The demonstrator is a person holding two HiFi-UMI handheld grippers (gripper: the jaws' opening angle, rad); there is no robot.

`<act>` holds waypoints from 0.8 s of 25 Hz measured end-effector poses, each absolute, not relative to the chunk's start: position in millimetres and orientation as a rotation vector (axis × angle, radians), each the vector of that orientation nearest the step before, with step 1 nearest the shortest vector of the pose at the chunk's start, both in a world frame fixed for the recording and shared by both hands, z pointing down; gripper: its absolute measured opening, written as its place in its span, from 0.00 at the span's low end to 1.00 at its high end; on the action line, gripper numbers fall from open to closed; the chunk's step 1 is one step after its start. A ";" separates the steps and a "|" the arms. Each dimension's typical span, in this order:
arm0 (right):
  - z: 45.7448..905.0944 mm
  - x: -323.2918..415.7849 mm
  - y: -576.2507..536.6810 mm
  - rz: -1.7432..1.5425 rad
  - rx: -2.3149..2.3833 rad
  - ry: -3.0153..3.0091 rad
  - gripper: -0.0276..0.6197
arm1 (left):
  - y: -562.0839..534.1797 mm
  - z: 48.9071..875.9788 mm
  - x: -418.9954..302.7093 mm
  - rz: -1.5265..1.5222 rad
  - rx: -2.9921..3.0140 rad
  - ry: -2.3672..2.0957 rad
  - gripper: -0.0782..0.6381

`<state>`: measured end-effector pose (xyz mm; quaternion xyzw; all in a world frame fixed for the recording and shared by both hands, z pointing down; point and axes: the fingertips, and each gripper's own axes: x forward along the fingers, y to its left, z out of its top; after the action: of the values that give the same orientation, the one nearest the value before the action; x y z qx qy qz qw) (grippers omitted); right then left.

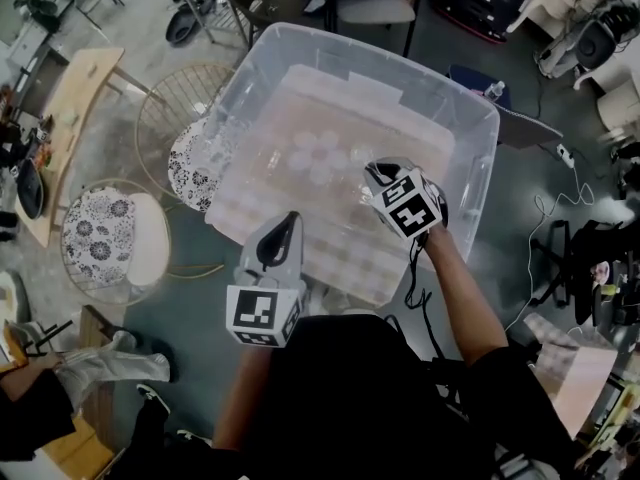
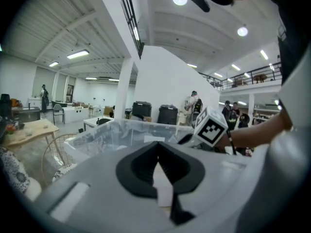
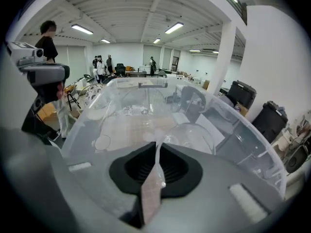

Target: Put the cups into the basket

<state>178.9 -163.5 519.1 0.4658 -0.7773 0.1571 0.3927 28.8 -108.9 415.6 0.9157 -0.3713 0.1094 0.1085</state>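
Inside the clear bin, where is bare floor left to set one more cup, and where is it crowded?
Bare: the bin's near strip, between its near wall and the clear cups grouped mid-floor; the strip along the far wall looks free too. Crowded: the middle, where the right tongs, shut on a cup, hang near the group.

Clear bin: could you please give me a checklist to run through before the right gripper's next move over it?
1. Right gripper shut on the clear cup, pinching its thin wall: ok.
2. Right gripper above the inside of the clear bin, not its rim: ok.
3. Spot below free of the other cups in the bin: cannot tell, as they are transparent and overlap.
4. Held cup upright: cannot tell.
5. Left gripper shut, empty, at the bin's near side and apart from the right gripper: ok.
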 end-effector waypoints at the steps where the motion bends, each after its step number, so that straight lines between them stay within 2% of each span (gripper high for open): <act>1: 525.2 179.0 -165.6 0.406 1.170 -1.965 0.09 | -111.1 415.5 27.0 0.322 2.693 -1.089 0.12; 20: 646.5 182.2 -178.5 0.719 0.988 -1.722 0.09 | -150.6 424.6 -18.6 0.322 2.656 -1.097 0.12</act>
<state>182.2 -178.5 646.5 0.4072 -0.7098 0.2964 0.4925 -18.6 -150.6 424.6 0.9113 -0.3765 0.1105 0.1245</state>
